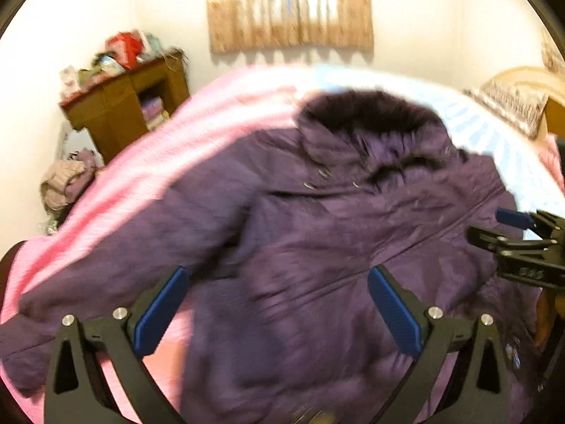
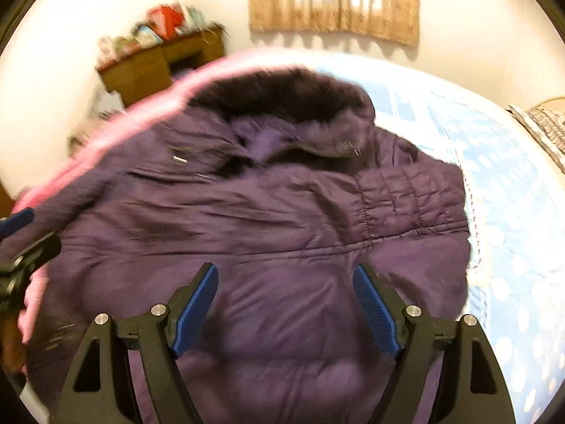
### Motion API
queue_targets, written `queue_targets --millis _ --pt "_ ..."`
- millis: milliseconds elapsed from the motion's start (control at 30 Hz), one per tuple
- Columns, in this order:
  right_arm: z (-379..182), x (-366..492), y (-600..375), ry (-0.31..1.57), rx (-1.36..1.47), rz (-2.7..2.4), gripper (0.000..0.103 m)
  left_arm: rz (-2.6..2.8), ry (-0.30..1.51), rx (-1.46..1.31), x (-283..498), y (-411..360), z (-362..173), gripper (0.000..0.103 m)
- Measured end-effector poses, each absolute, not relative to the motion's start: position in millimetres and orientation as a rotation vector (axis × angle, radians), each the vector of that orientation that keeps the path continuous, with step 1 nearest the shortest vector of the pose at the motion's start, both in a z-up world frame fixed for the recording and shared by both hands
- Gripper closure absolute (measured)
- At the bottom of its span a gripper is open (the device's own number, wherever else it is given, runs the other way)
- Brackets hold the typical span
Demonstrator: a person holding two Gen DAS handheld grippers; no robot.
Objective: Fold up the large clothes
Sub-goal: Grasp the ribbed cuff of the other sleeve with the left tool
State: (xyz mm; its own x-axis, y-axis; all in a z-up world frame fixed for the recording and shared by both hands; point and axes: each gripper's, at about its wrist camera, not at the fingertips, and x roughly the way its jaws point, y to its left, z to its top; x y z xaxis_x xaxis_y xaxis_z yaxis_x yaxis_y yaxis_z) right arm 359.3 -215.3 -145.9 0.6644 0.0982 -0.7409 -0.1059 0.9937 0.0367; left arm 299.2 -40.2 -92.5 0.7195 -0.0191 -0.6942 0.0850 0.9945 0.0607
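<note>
A large purple padded coat (image 1: 317, 247) with a dark fur-trimmed hood (image 1: 370, 113) lies spread on the bed; it also fills the right wrist view (image 2: 265, 229). One sleeve (image 1: 106, 282) stretches to the left; the other sleeve (image 2: 413, 198) lies folded across the body. My left gripper (image 1: 279, 286) is open and empty above the coat's lower body. My right gripper (image 2: 284, 282) is open and empty above the coat's lower body; it also shows in the left wrist view (image 1: 522, 236), and the left gripper shows in the right wrist view (image 2: 21, 240).
The bed carries a pink blanket (image 1: 159, 162) on the left and a light blue dotted sheet (image 2: 512, 229) on the right. A brown cabinet (image 1: 130, 102) with clutter stands at the back left. A patterned pillow (image 1: 512, 106) lies at the right. A clothes pile (image 1: 67, 183) lies beside the bed.
</note>
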Motion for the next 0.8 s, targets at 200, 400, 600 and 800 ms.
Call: queue_targets --millis 200,400,600,800 --pt "-111 267 -191 0.735 -0.029 0.213 0.018 0.099 0.766 -0.043 229 71 -86 0.0" --pt "-115 198 -152 0.664 -0.088 0.246 0.017 0.349 0.806 -0.233 165 206 -102 0.0" --pt "-125 155 -113 0.621 -0.089 0.291 0.017 0.212 0.774 -0.676 134 269 -114 0.0" --pt "-126 133 -102 0.615 -0.124 0.288 0.017 0.093 0.741 -0.85 148 268 -128 0.0"
